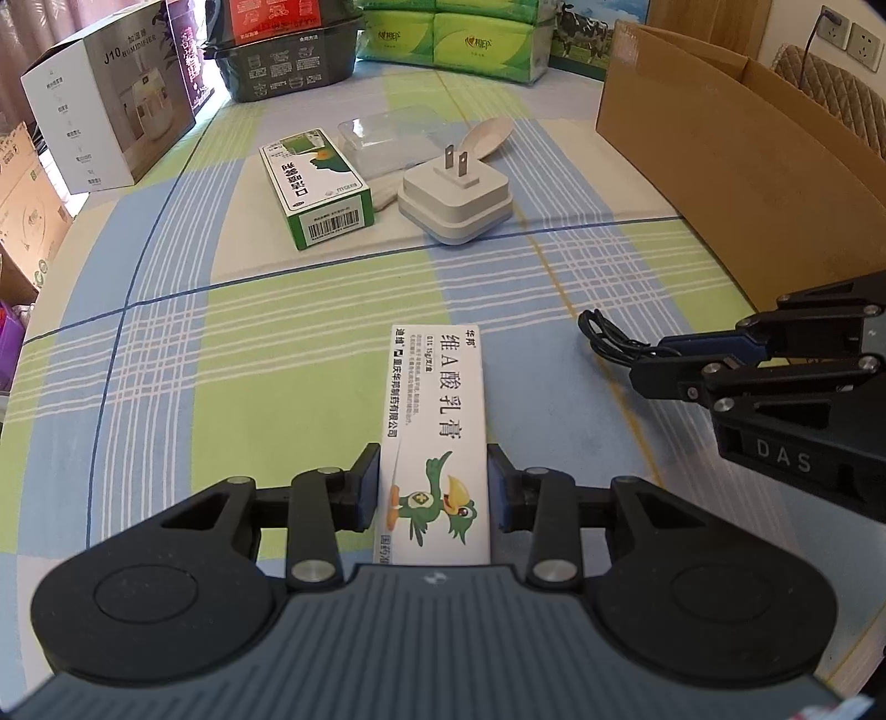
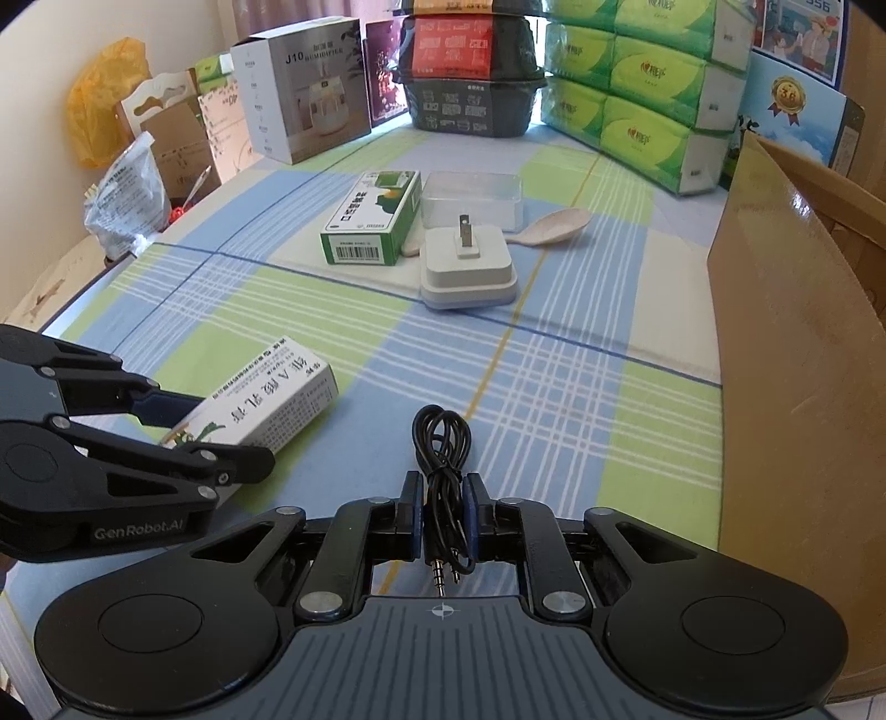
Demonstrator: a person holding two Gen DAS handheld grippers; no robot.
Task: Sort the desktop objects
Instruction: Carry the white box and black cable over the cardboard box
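My left gripper (image 1: 433,487) is shut on a long white ointment box (image 1: 434,421) with a green duck printed on it; the box (image 2: 260,407) also shows at the left of the right wrist view. A coiled black audio cable (image 2: 441,443) sits between the pads of my right gripper (image 2: 443,518), which is shut on it, the plug ends hanging toward the camera. That cable (image 1: 609,335) and the right gripper (image 1: 653,360) appear at the right of the left wrist view. Farther back lie a green medicine box (image 1: 318,188), a white plug adapter (image 1: 454,202), a clear plastic box (image 1: 387,138) and a beige spoon (image 1: 490,138).
An open cardboard box (image 1: 720,155) stands along the right side of the plaid tablecloth (image 1: 221,332). At the back are a humidifier carton (image 1: 111,105), black food trays (image 1: 288,55) and green tissue packs (image 1: 459,33). Bags and cartons crowd the left edge.
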